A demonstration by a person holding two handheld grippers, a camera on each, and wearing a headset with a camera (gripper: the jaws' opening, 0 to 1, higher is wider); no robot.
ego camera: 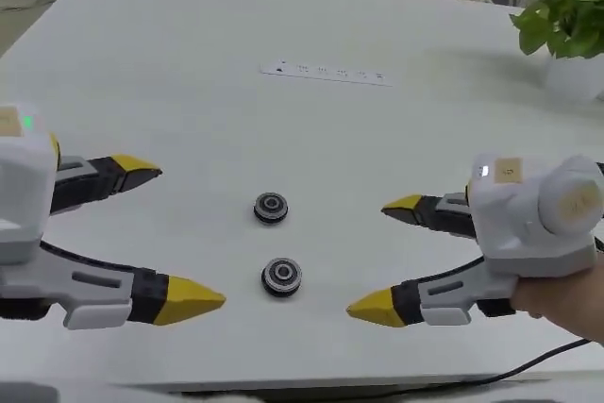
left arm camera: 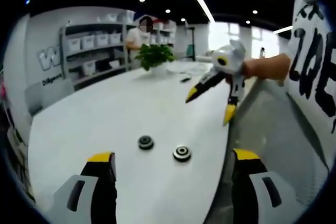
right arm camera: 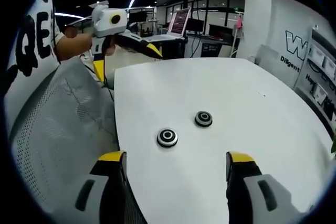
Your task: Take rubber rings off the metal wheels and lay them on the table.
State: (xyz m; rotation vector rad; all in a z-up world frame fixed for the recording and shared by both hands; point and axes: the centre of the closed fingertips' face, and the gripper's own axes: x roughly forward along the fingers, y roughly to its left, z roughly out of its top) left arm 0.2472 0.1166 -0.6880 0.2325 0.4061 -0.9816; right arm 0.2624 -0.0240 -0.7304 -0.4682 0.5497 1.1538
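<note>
Two small metal wheels with black rubber rings lie flat on the white table: the far wheel (ego camera: 271,208) (left arm camera: 146,142) (right arm camera: 203,118) and the near wheel (ego camera: 282,276) (left arm camera: 182,153) (right arm camera: 167,137). My left gripper (ego camera: 179,233) (left arm camera: 173,162) (right arm camera: 126,56) hovers at the left, open, its yellow tips wide apart and pointed toward the wheels. My right gripper (ego camera: 382,257) (right arm camera: 176,162) (left arm camera: 210,106) hovers at the right, open as well, facing the wheels. Neither gripper touches a wheel or holds anything.
A white power strip (ego camera: 326,73) lies farther back on the table. A potted green plant (ego camera: 566,16) (left arm camera: 155,56) stands at the back right corner. The table's near edge (ego camera: 311,386) runs just below the grippers, with a cable (ego camera: 528,365) at the right.
</note>
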